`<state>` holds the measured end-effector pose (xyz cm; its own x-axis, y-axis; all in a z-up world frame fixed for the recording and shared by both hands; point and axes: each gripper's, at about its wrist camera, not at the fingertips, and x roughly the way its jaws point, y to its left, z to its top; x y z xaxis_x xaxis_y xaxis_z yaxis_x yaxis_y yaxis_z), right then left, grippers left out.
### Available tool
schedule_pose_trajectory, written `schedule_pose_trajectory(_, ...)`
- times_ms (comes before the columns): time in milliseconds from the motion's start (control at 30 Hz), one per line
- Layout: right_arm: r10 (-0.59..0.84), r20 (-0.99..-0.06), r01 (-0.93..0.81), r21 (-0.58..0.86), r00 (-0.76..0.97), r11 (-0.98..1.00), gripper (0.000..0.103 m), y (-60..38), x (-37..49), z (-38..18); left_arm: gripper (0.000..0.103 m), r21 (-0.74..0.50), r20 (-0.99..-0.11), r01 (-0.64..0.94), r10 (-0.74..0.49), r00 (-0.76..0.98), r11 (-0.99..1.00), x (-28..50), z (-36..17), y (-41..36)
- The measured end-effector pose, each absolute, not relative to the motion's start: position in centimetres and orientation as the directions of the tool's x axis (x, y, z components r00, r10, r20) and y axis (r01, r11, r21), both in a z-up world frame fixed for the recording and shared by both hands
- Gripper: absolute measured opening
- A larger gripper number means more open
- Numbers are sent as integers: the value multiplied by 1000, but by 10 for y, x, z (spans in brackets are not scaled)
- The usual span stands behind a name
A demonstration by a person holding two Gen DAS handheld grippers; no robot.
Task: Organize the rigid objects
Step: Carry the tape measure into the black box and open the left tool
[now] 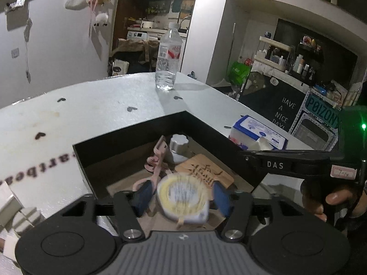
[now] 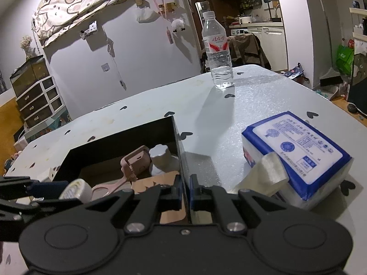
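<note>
Two hand-held grippers at one black open-topped box (image 1: 128, 135) on a white table (image 1: 91, 114) printed with small dark hearts. Left gripper (image 1: 181, 198), seen from its own camera, poised over the box interior with blue pads (image 1: 143, 197) standing apart on either side of a round yellow-and-white tape measure (image 1: 183, 198); object blurred, gaps visible at both pads, so no contact with either pad discernible. Right gripper (image 2: 184, 193) clamped on the near right wall of the box (image 2: 181, 151), fingers pressed together with the thin wall edge between them. Inside the box: a pink holder-like item with scissor-style handles (image 1: 158, 160), a white jar with a scalloped grey lid (image 1: 179, 147), and a flat wooden plaque with dark lettering (image 1: 206, 171). Outside the box, to its right: a blue-and-white tissue pack (image 2: 296, 153) with one sheet protruding. Farther back on the table: an upright clear water bottle (image 2: 218, 52). At the right edge of the left view: a person's fingers (image 1: 337, 199) around the right gripper's handle.
</note>
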<state>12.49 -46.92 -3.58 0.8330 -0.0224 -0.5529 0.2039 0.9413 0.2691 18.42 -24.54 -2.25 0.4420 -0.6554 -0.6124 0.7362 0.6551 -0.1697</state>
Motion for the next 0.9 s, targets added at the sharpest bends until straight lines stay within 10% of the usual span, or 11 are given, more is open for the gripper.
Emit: schedule_pose_trajectory(900, -39, -563, 215, 251, 826, 944, 7, -466, 127, -35, 82, -192, -602, 754, -682, 415, 629, 170, -20, -234)
